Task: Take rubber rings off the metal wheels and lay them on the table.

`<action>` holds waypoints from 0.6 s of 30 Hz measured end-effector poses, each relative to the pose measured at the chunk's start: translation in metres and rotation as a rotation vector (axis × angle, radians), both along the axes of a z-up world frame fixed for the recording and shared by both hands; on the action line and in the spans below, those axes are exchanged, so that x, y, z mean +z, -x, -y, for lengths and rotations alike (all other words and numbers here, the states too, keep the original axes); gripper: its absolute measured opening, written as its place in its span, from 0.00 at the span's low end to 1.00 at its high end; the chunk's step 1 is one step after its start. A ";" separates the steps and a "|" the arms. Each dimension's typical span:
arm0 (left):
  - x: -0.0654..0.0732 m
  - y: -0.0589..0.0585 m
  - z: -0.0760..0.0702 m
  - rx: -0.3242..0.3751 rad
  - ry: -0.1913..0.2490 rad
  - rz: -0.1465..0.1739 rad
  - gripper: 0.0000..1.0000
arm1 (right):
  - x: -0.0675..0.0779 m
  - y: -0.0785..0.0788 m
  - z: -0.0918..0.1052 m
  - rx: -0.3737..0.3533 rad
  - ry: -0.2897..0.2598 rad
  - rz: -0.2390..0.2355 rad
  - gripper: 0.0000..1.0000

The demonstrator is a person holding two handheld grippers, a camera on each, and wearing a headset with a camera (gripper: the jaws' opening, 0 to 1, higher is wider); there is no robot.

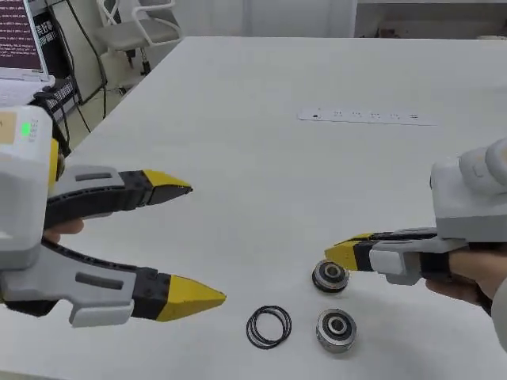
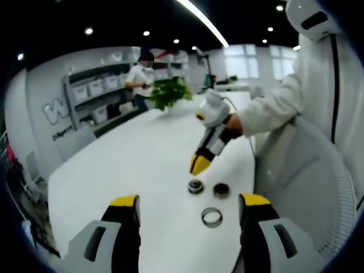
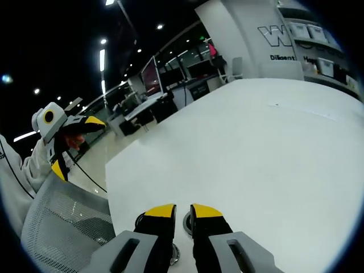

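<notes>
Two small metal wheels lie on the white table [image 1: 261, 142] at the front right. The farther wheel [image 1: 330, 275] [image 2: 196, 186] has a dark rim; the nearer wheel [image 1: 337, 329] [image 2: 221, 190] looks silver. Loose black rubber rings [image 1: 268, 326] [image 2: 211, 216] lie flat just left of the nearer wheel. My right gripper [image 1: 329, 253] [image 3: 183, 213] is shut, its yellow tips hovering just above the farther wheel, nothing held. Well left of the wheels, my left gripper [image 1: 207, 243] [image 2: 189, 202] is wide open and holds nothing. It points at the wheels.
A white power strip [image 1: 366, 117] lies flat farther back on the table. A laptop [image 1: 20, 39] and an office chair [image 1: 139, 28] stand beyond the table's left edge. A person [image 2: 139, 79] stands by shelves in the distance.
</notes>
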State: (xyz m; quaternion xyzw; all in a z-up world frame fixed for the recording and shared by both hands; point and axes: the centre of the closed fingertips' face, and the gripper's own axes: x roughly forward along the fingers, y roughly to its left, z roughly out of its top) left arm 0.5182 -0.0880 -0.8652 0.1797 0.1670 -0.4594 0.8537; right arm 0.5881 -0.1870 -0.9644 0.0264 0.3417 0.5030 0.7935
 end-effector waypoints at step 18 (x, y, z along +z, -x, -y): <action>0.011 -0.055 0.054 -0.125 -0.028 0.062 0.66 | -0.032 0.003 0.019 0.079 0.128 0.061 0.25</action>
